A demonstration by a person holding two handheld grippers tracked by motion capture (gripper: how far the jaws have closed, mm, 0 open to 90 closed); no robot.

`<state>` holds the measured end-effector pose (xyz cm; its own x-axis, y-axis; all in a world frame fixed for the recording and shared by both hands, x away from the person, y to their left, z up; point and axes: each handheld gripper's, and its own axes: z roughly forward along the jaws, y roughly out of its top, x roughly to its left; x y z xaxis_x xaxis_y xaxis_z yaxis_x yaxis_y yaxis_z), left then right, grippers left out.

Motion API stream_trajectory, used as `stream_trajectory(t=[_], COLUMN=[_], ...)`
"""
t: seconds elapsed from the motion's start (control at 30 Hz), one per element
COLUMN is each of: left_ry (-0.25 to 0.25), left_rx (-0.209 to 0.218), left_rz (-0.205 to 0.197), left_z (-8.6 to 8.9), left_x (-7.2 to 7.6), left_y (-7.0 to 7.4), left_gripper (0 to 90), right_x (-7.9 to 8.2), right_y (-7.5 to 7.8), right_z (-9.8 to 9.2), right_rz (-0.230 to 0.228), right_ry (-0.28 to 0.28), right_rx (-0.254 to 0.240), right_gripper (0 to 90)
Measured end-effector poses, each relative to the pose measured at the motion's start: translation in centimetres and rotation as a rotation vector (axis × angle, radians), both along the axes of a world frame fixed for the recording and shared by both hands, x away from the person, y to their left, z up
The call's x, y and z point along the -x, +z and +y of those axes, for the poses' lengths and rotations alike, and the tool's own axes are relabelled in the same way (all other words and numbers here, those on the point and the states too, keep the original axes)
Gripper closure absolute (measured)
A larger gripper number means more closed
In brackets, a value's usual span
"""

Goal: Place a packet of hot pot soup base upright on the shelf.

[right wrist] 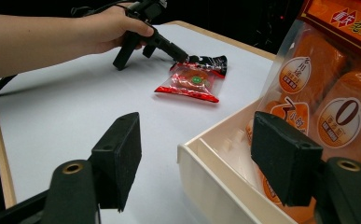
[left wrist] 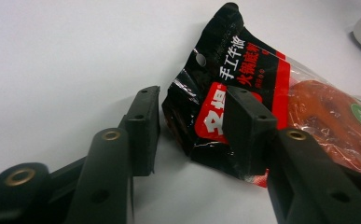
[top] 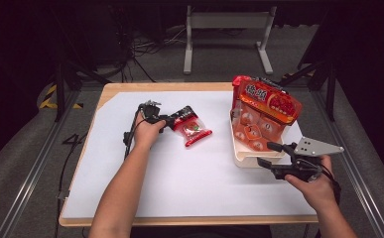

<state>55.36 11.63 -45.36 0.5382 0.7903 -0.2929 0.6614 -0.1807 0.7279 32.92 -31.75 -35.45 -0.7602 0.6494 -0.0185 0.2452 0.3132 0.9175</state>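
A small red-and-black sachet (top: 193,128) with an orange filling lies flat on the white sheet. My left gripper (top: 172,120) is at its black end. In the left gripper view, that black corner (left wrist: 201,93) sits between the jaws of this gripper (left wrist: 193,93), with a gap at the left pad, so it is open. The right gripper view shows the sachet (right wrist: 192,81) and the left gripper (right wrist: 180,57) farther off. My right gripper (top: 265,153) stands open at the near corner of a cream tray (top: 239,158). Its jaws (right wrist: 199,126) straddle the tray's corner wall (right wrist: 206,158) without pressing on it.
A large orange-red multipack bag (top: 266,106) stands upright in the tray and leans back; the right gripper view shows it (right wrist: 327,93) close by. The white sheet (top: 179,183) covers a wooden table (top: 164,86). A metal stand (top: 226,22) and cables lie on the floor beyond.
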Motion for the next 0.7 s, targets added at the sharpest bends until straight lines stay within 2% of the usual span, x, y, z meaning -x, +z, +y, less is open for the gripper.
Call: stream_trajectory(t=[0.13, 0.3, 0.37, 0.5, 0.57, 0.7], left_ry=[-0.002, 0.014, 0.025, 0.013, 0.014, 0.006], left_rx=[-0.001, -0.009, -0.024, -0.044, -0.068, -0.079], left_rz=[0.004, 0.019, 0.018, 0.019, 0.008, 0.004], left_z=[-0.2, -0.2, -0.3, -0.9, -1.1, -1.2], left_x=[0.1, 0.1, 0.1, 0.3, 0.4, 0.5], left_y=[0.1, 0.0, 0.1, 0.1, 0.2, 0.2], left_gripper=[60.9, 69.3, 74.7, 84.5, 86.9, 89.7], right_x=[0.0, -0.1, -0.1, -0.2, -0.2, -0.1], right_y=[0.0, -0.1, -0.2, -0.2, -0.2, -0.2], right_z=[0.0, 0.0, 0.0, -0.1, -0.1, -0.2], right_rz=[0.001, 0.004, 0.007, 0.010, 0.010, 0.008], right_ry=[0.001, 0.001, -0.005, -0.009, -0.009, -0.009], right_rx=[-0.005, -0.005, 0.001, 0.000, -0.001, -0.003], right_gripper=[34.0, 33.9, 34.0, 34.2, 34.4, 34.6])
